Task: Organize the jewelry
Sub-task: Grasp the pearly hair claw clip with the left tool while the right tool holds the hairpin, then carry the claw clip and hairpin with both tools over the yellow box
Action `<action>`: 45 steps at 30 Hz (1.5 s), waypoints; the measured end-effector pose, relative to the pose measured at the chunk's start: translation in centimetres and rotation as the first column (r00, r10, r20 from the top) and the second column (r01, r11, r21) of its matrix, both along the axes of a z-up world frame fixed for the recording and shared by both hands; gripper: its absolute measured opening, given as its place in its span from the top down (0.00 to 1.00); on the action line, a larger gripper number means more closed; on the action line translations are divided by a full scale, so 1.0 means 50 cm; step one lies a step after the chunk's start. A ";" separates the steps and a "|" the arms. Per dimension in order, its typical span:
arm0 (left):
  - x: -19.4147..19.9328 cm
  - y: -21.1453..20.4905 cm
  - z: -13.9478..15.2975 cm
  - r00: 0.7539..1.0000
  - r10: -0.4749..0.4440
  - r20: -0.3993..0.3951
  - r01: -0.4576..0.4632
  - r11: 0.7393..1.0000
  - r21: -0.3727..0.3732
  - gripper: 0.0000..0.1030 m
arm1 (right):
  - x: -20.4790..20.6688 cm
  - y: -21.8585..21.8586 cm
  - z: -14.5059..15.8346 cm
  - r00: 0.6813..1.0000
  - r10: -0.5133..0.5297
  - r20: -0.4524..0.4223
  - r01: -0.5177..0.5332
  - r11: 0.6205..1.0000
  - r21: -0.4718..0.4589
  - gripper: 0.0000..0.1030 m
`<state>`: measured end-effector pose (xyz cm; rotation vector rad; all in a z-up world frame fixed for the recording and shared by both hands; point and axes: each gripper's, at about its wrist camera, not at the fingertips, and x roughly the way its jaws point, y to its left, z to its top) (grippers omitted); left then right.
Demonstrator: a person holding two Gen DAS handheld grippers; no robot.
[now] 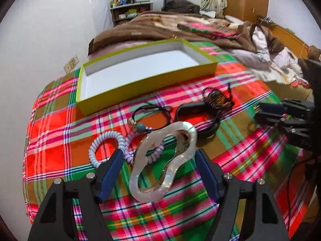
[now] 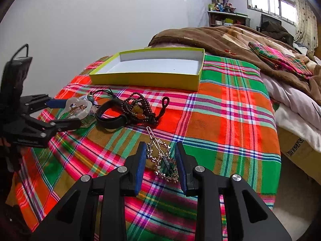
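Both black grippers carry blue-padded fingers (image 1: 109, 175) and round silver screws (image 2: 122, 169).

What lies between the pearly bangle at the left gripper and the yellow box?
The lilac coil hair ties, black cord bracelet and black band lie on the cloth between the bangle and the empty yellow box; lifting clears them.

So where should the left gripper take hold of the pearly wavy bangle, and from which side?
Probably across the bangle's narrow waist, coming down from above with one finger outside each long side. It looks tilted, far end raised on the lilac coil hair tie, and already lies between the left gripper's open fingers, pads apparently clear.
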<state>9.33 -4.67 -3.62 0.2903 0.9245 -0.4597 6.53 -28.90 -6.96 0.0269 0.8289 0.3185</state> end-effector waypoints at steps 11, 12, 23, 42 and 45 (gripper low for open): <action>-0.005 -0.009 -0.010 1.000 0.010 0.003 -0.010 1.000 0.019 0.40 | 0.000 0.002 -0.001 1.000 -0.004 0.001 0.004 1.000 0.002 0.71; -0.006 -0.007 -0.009 1.000 0.013 0.001 -0.013 1.000 0.014 0.40 | -0.001 0.002 -0.001 1.000 -0.006 0.001 0.006 1.000 0.001 0.71; -0.018 0.018 0.006 0.997 0.078 0.007 -0.078 0.996 -0.047 0.42 | -0.011 0.005 0.006 1.000 -0.021 0.012 0.021 1.000 0.004 0.71; -0.035 0.069 0.080 0.989 0.139 0.057 -0.132 0.985 -0.115 0.42 | -0.012 0.032 0.089 0.995 -0.036 0.093 0.039 0.999 -0.023 0.71; -0.028 0.075 0.098 0.986 0.147 0.073 -0.137 0.983 -0.124 0.42 | -0.001 0.039 0.106 0.994 -0.040 0.106 0.043 0.999 -0.026 0.71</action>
